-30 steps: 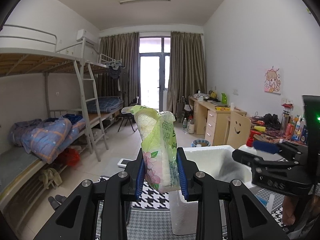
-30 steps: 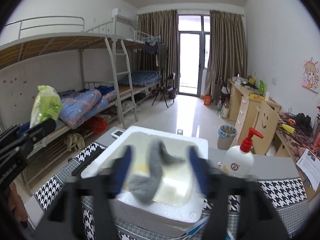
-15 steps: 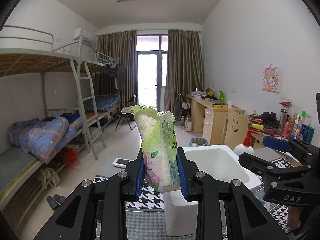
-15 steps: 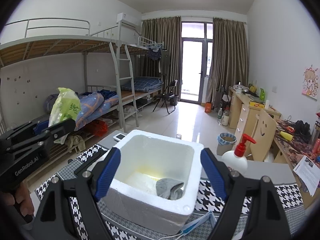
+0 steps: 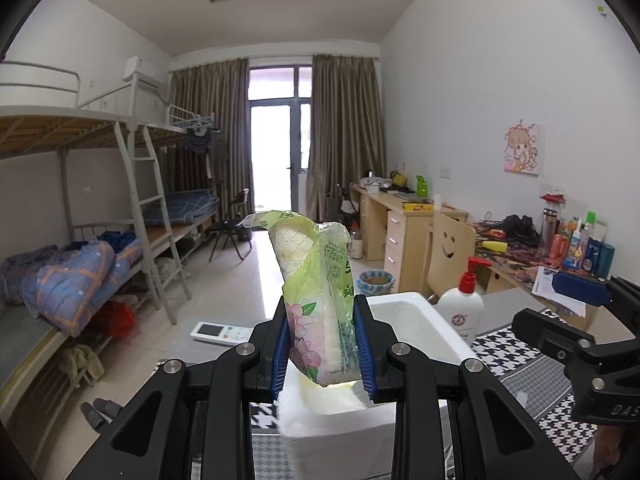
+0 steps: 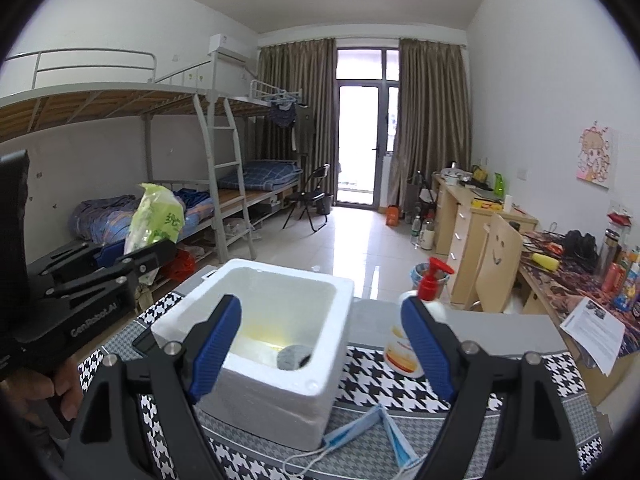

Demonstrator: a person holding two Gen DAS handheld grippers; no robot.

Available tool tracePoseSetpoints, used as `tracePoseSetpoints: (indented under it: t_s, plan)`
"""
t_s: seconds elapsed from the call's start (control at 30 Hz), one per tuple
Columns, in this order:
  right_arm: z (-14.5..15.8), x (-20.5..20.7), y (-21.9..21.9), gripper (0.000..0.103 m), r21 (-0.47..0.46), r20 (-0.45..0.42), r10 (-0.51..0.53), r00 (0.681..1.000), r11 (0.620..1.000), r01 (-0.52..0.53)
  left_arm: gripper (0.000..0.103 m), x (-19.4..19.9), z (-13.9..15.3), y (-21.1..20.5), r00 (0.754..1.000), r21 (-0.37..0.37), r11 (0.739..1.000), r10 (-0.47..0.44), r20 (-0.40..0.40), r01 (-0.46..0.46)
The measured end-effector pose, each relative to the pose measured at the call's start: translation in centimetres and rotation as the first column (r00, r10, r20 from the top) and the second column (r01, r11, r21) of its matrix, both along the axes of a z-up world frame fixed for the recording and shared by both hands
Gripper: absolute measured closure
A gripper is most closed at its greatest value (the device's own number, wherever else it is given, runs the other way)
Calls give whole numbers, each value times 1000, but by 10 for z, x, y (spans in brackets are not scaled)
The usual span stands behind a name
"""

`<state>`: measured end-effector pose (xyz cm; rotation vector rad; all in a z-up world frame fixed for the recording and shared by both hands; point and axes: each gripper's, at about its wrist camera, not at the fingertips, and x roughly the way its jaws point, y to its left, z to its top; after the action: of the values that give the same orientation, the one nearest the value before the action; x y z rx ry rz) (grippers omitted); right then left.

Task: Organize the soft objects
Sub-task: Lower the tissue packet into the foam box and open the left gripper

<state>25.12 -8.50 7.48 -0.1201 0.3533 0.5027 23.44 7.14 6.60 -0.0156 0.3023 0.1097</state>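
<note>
With the sock [image 6: 294, 356] now dropped in the foam box [image 6: 320, 392], the right hand-held gripper [image 6: 320, 346] gapes empty while the left hand-held gripper [image 5: 322, 344] pinches the tissue pack [image 5: 320, 300], likely next.

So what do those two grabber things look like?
Both are black plastic claws with silver screws and blue rubber pads on the fingers. The left gripper has white letters on its side reading GenRoboAI, visible from the right camera. The right gripper looks the same, with white letters, DAS, on its side. No cables or sleeves show.
</note>
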Motion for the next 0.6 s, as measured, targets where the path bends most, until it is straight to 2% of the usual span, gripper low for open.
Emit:
tracePoseSetpoints:
  t_s: [0.6]
  plan:
    - [-4, -9, -48, 14, 42, 17, -95, 995, 995, 94, 72, 29, -4, -35, 995, -3, 996, -88, -37, 88]
